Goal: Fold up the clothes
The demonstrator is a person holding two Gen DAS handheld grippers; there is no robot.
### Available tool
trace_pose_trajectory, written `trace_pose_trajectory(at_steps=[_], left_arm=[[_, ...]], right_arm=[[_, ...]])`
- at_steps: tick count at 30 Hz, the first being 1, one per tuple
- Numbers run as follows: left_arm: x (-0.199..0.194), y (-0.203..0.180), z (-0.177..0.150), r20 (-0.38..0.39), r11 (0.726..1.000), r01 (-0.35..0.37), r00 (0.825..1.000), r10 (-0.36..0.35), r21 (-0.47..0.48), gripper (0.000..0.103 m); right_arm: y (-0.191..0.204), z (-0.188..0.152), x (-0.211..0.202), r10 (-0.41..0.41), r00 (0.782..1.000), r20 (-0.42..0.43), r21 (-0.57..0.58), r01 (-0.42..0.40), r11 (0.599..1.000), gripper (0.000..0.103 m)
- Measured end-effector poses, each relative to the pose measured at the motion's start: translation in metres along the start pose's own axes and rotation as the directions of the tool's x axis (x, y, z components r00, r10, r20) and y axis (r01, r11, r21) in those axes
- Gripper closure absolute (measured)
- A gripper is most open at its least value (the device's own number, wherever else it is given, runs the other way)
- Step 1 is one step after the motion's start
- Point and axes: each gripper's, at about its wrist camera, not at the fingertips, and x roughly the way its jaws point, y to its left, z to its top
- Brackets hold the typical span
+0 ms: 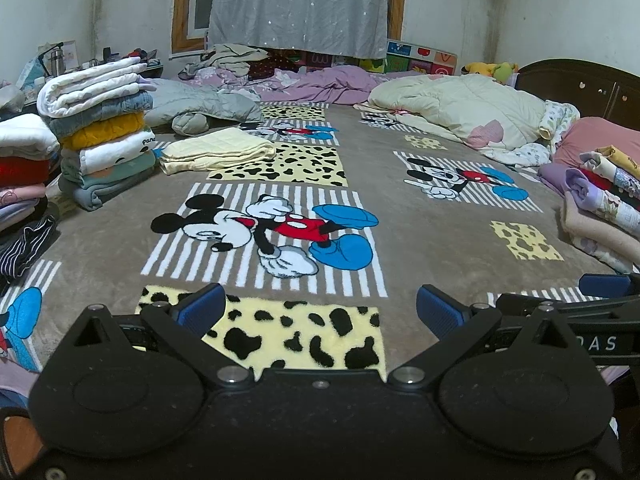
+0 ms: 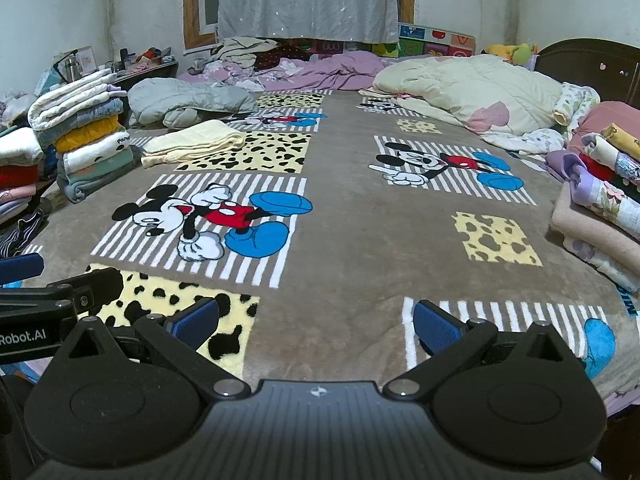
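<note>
Clothes (image 1: 102, 136) sit stacked; both grippers' jaws spread wide, empty.

taupe blanket (image 1: 420, 220) with cartoon mice, white stripes, yellow cow-spot patches; pale yellow folded cloth (image 1: 218, 154); grey curtain (image 1: 300, 4)

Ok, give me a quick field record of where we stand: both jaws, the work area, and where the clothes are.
left gripper: jaws open, empty
right gripper: jaws open, empty
work area: patterned blanket, nothing spread out in front
folded stack: far left, several items high
pale yellow folded piece: lying alone beside that stack
right pile: loosely heaped clothes at the right edge
rear: quilts and bedding, unfolded
</note>
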Motion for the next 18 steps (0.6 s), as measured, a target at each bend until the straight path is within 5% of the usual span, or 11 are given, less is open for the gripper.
trace_pose_trajectory(at_steps=[18], left_arm=[[0.034, -0.003, -0.006, -0.046, 1.000, 0.007, 0.999, -0.006, 0.009, 0.000]], right_arm=[[-0.012, -0.007, 0.032, 0.003, 0.999, -0.043, 0.015, -0.002, 1.000, 0.000]])
